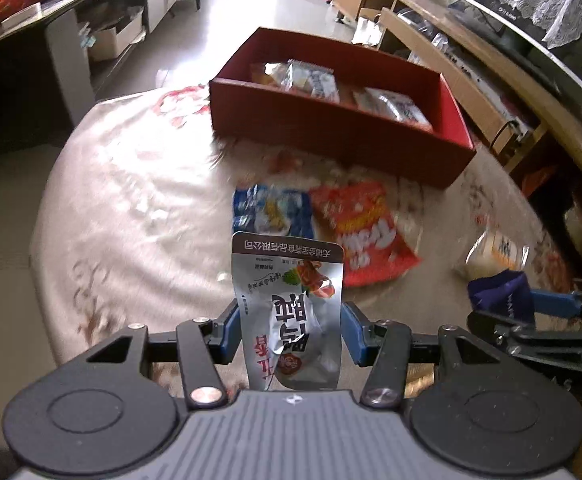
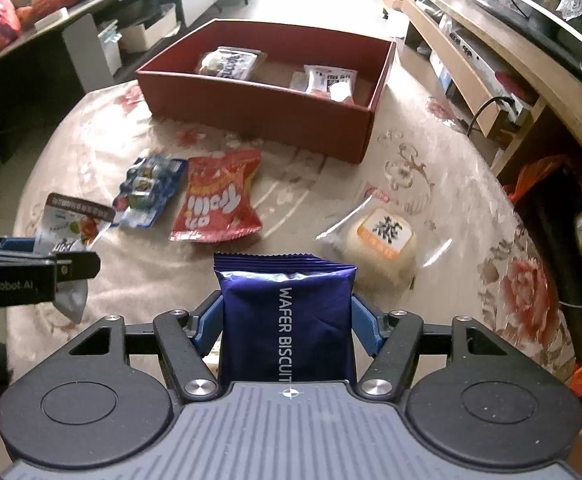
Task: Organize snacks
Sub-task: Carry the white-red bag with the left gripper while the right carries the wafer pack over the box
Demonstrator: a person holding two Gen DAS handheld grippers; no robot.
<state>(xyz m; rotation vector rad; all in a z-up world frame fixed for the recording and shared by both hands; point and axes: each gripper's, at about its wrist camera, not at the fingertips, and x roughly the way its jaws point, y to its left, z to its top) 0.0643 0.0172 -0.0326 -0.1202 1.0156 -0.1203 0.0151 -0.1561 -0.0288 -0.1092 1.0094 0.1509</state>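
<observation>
Jaws clamped both sides — left gripper (image 1: pixel 289 330) on silver pouch (image 1: pixel 289 304), right gripper (image 2: pixel 287 320) on blue wafer pack (image 2: pixel 287 320), above the table (image 2: pixel 91 140). Red box (image 2: pixel 259 108) holds several packets; three snacks left — red bag (image 2: pixel 217 200), blue pack (image 2: pixel 149 190), cake (image 2: pixel 379 240).

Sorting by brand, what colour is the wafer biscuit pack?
Dark blue wafer pack with white lettering; clearest in the right wrist view.

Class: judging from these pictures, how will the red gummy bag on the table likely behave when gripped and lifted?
The red gummy bag looks puffy and creased, so probably floppy and light. Its glossy film may slip between pads. Lying flat, it seems unlikely to roll.
</observation>
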